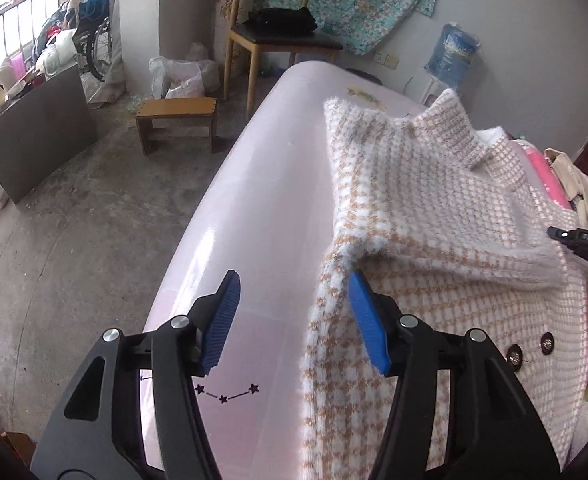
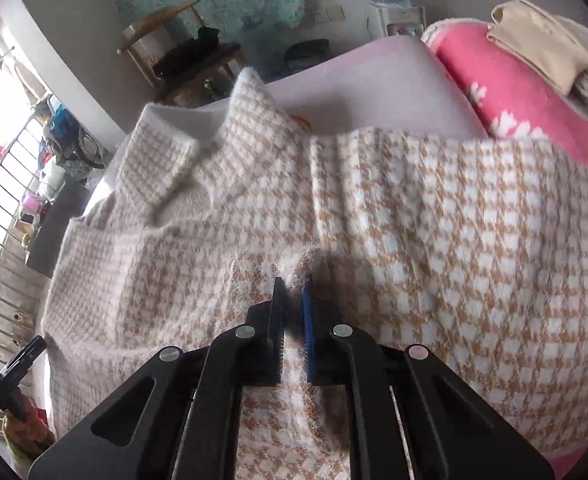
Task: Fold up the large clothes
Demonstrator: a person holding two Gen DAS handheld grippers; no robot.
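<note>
- Black arms of the left tongs (image 1: 294,320) fill the bottom of the left wrist view, their blue pads (image 1: 220,320) spread wide with nothing between them.
- Just beside the right pad of those tongs lies the edge of the coat (image 1: 433,216), a fuzzy white-and-tan checked garment; the pad touches or nearly touches a fold of it, I cannot tell which.
- Under the left pad is the bare pink sheet of the bed (image 1: 254,200), with a small star print close below the tongs.
- Two dark buttons (image 1: 514,356) sit on the coat to the right of the left tongs.
- Right tongs (image 2: 294,308) are closed to a narrow gap on a raised pinch of the coat (image 2: 413,208), which spreads ahead and to both sides of them.
- Ahead and left of the right tongs the coat's collar (image 2: 166,160) stands folded up.
- Ahead and right of them a pink blanket (image 2: 505,92) lies on the bed beyond the coat, with a beige garment (image 2: 541,36) on top.
- Far ahead of the left tongs stand a wooden chair (image 1: 278,36) and a low stool (image 1: 178,120) on the concrete floor.
</note>
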